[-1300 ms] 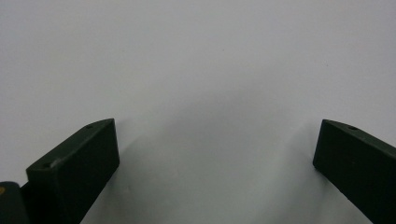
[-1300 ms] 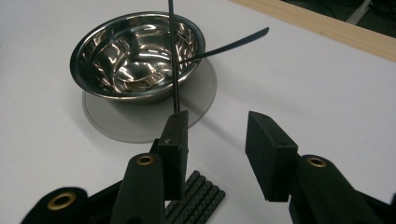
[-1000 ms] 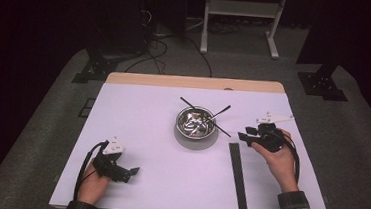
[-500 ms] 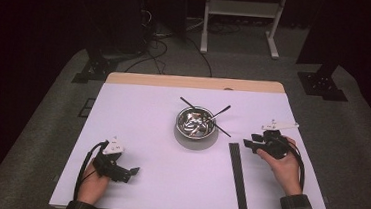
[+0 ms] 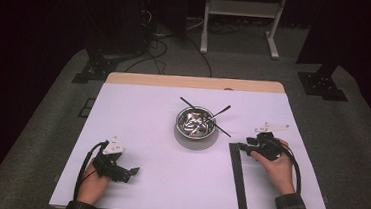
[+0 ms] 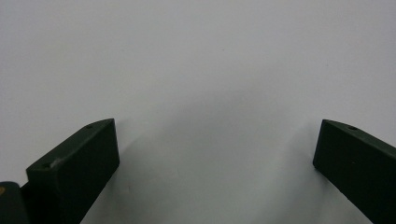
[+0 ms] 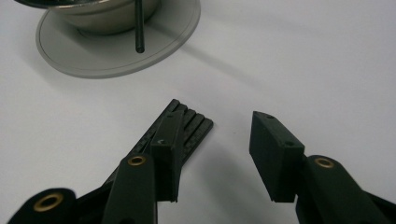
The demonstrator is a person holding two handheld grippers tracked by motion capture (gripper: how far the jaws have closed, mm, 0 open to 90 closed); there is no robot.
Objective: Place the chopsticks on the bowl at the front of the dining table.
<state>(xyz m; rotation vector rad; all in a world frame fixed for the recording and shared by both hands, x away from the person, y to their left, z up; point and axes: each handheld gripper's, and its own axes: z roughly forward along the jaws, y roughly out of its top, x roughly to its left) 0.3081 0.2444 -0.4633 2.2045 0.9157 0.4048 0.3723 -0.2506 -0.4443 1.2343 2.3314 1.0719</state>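
Two tools, left tool (image 5: pixel 130 170) and right tool (image 5: pixel 244 146), stand apart and empty; one bowl (image 5: pixel 196 123), one black strip (image 5: pixel 238 180).

The left gripper (image 6: pixel 215 163) hovers low over bare white table (image 6: pixel 201 60), its two black jaws spread wide, nothing between them.

Long black ribbed strip (image 5: pixel 238 179), flat on the table, far end just right of the steel bowl (image 5: pixel 196 123), running toward the near edge
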